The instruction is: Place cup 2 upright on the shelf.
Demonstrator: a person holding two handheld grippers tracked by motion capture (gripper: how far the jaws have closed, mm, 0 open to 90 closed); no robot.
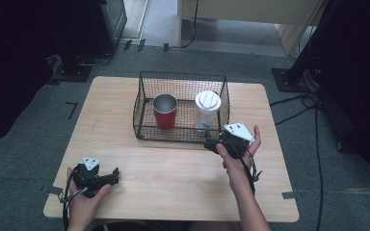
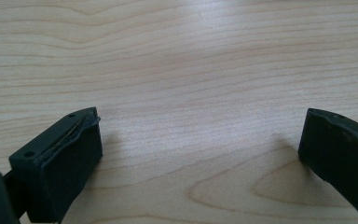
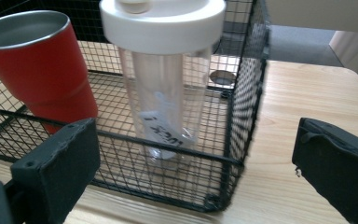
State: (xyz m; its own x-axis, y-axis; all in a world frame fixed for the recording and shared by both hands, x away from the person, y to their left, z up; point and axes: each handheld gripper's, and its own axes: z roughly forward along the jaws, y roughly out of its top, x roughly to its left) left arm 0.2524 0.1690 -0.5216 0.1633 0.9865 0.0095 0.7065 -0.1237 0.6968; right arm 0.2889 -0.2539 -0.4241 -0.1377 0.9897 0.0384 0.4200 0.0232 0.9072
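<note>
Nearest, at the left, the left gripper [image 1: 112,176] rests low over the bare wooden table [image 1: 173,178], jaws spread wide with nothing between them. Farther along on the right, the right gripper [image 1: 211,143] hangs just outside the wire basket's [image 1: 183,77] near right corner, jaws also spread and empty. Inside the basket stand a clear bottle [image 3: 165,93] with a white lid on the right and a red tumbler [image 3: 39,65] to its left.

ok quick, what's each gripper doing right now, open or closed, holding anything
Left gripper: open, holding nothing, low over the bare table.
Right gripper: open, holding nothing, at the wire basket near the clear bottle.
</note>
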